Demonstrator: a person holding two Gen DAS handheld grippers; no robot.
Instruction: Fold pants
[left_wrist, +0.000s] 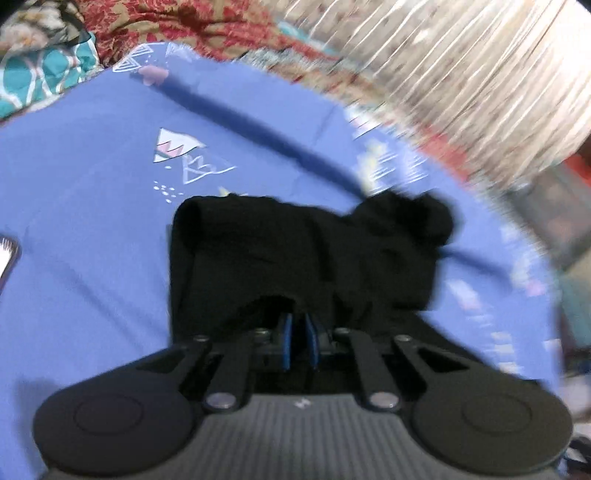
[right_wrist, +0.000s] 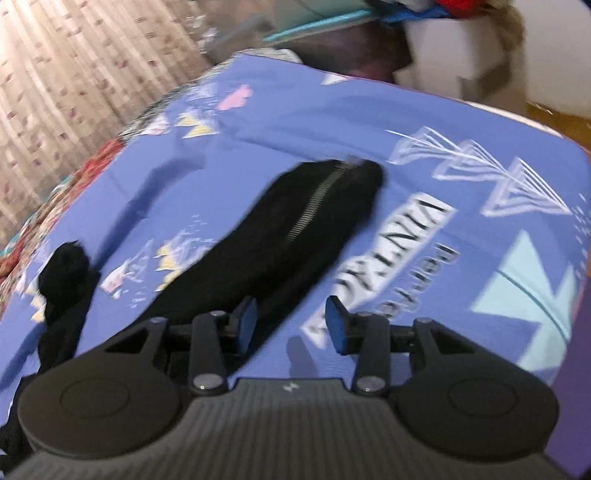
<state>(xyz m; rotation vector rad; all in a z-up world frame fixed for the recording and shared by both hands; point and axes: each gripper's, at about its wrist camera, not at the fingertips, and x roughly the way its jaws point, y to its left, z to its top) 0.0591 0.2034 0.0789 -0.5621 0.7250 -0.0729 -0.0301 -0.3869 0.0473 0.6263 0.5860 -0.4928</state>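
Blue patterned bedsheet (right_wrist: 280, 110), pale curtain (right_wrist: 55, 74) behind, left hand-held gripper (left_wrist: 298, 341) pinching black pants (left_wrist: 295, 251), right hand-held gripper (right_wrist: 291, 323) spread.

A blue bedsheet (left_wrist: 92, 221) with white triangle prints covers the surface. Behind it lies a red floral blanket (left_wrist: 207, 26), a teal patterned cloth (left_wrist: 40, 74) to one side, and a pale striped curtain (right_wrist: 55, 66) hangs beyond.

Even indoor light, heavy motion blur
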